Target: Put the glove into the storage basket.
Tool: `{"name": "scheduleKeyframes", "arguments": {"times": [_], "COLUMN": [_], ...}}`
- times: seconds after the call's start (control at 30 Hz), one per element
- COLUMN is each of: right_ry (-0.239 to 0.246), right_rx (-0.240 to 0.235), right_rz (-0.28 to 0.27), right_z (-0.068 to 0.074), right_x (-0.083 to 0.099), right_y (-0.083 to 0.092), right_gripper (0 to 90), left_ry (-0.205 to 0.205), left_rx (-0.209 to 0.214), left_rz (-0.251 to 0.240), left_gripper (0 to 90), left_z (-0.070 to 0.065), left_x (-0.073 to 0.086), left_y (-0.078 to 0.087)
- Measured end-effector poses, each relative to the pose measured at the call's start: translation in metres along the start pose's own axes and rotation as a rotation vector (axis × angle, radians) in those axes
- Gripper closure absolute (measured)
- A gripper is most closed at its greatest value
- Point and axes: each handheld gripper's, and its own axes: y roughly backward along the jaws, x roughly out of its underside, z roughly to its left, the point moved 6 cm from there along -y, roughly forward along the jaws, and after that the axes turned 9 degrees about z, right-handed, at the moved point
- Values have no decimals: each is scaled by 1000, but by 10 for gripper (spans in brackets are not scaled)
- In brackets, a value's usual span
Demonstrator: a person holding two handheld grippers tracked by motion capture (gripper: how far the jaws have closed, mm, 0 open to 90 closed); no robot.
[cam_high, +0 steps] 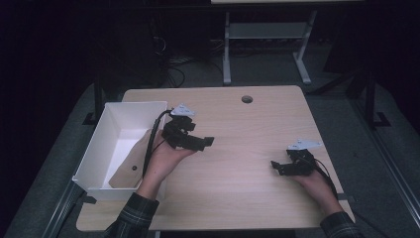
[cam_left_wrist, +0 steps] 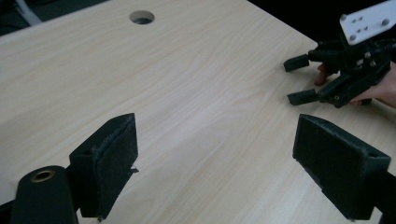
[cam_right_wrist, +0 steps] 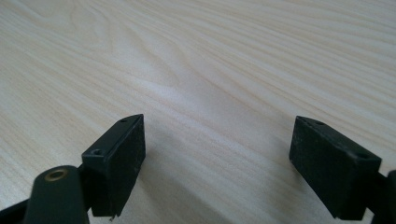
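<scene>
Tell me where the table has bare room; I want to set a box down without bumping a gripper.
Widest free patch: the table between the left gripper, the right gripper and the far hole. The near strip between the two forearms is bare too. It is crowded at the left edge, where the white bin holds a brown piece.

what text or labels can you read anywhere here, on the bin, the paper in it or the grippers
None can be read: the white bin, the brown paper piece lying in it, the left gripper, the right gripper and the table show no legible words, numbers or signs.
</scene>
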Motion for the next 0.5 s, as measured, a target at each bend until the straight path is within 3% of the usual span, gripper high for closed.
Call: {"name": "scheduleKeyframes", "arguments": {"times": [0.5], "right_ry": [1], "right_rx": [0], "right_rz": [2], "right_z": [0], "right_x": [0], "right_y": [0], "right_gripper": [180], "left_ry": [-43], "left_rx": [36], "left_rz": [40], "left_gripper": [134], "left_z": [-18], "left_x": [19], "left_y": [-45]}}
